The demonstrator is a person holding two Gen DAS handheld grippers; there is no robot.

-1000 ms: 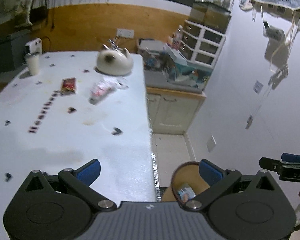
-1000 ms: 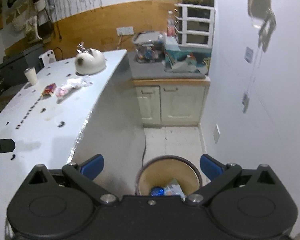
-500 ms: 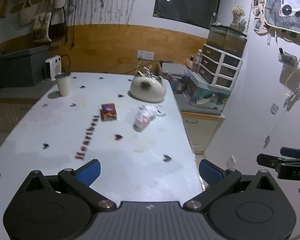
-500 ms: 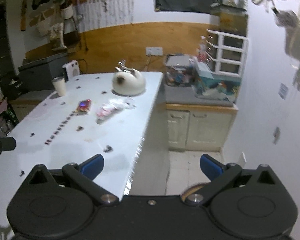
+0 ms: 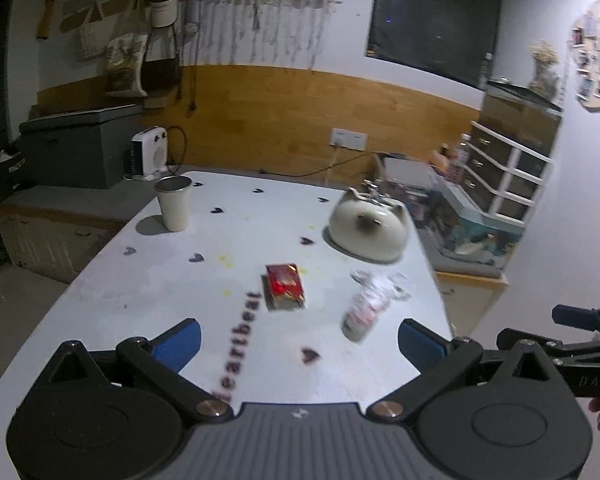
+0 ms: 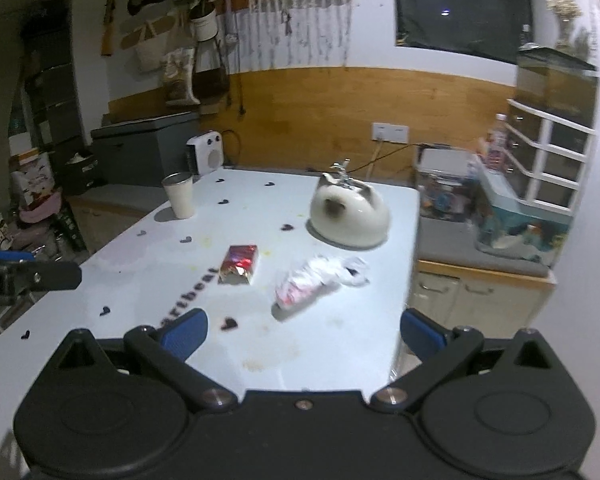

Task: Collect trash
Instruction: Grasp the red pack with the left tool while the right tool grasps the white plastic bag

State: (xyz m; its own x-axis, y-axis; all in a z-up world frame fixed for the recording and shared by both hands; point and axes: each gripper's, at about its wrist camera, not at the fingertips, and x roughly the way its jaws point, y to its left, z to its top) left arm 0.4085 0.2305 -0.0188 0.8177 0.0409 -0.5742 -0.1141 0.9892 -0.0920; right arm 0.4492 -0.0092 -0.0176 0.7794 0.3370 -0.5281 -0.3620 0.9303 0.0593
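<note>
Two bits of trash mid-table (image 5: 100,300): shiny red wrapper (image 5: 285,286), crumpled clear plastic bag (image 5: 370,300) just right of it, left gripper (image 5: 298,340) and right gripper (image 6: 302,330) both spread wide, empty.

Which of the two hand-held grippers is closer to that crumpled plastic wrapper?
Right, narrowly. The crumpled plastic wrapper lies centred before the right hand-held gripper, but off-centre right before the left hand-held gripper.
</note>
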